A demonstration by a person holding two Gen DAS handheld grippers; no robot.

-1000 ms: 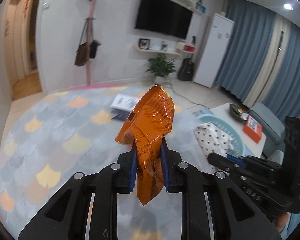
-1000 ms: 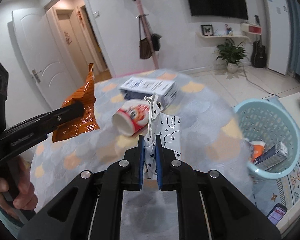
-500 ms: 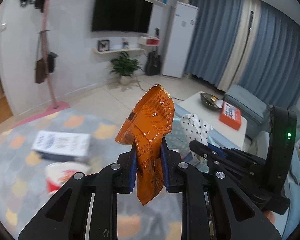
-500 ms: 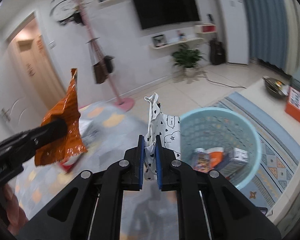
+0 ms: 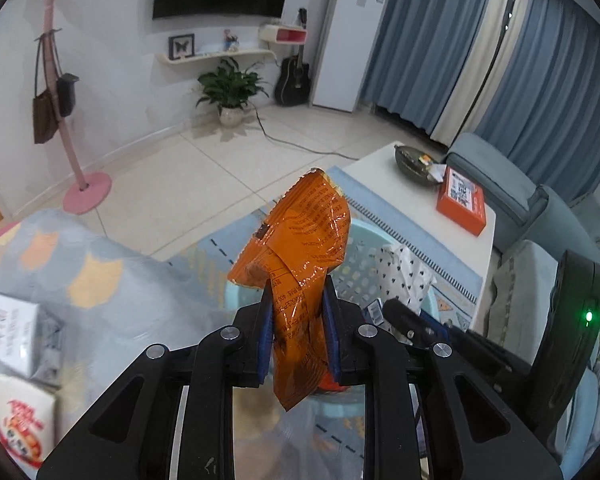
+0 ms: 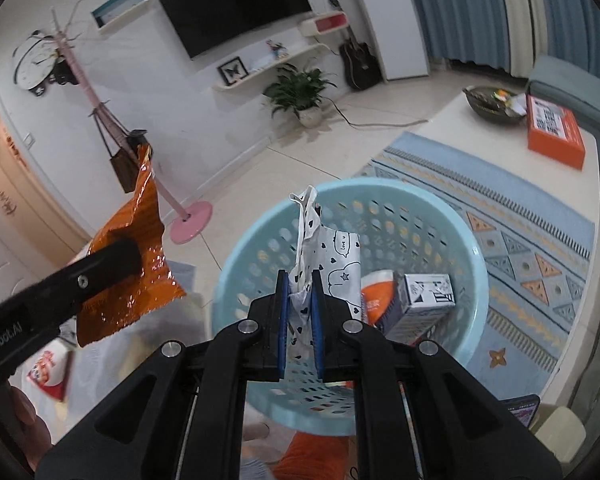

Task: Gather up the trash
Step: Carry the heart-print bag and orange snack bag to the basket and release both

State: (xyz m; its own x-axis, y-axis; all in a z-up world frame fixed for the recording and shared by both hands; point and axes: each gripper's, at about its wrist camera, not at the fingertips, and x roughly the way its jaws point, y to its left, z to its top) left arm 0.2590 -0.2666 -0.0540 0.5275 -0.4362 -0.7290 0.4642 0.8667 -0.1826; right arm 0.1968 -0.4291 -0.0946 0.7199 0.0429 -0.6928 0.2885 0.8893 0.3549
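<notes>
Two grippers over round light-blue plastic basket (image 6: pixel 452 216), perforated walls, near rim cut off by gripper body. Inside: small carton (image 6: pixel 424 300), orange-white pkg partly hidden. Left gripper (image 5: pixel 296 320) clamped on crinkly orange foil wrapper (image 5: pixel 300 248), long axis upright, top tilted slightly right, lower tip hangs below pads. Right gripper (image 6: pixel 300 312) pinches white heart-print paper bag (image 6: pixel 320 256), crumpled, upright, handle up, inside basket rim.

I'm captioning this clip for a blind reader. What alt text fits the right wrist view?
The right gripper pinches a white patterned bag over a light blue basket holding a small carton. At left, the left gripper holds an orange wrapper.
</notes>
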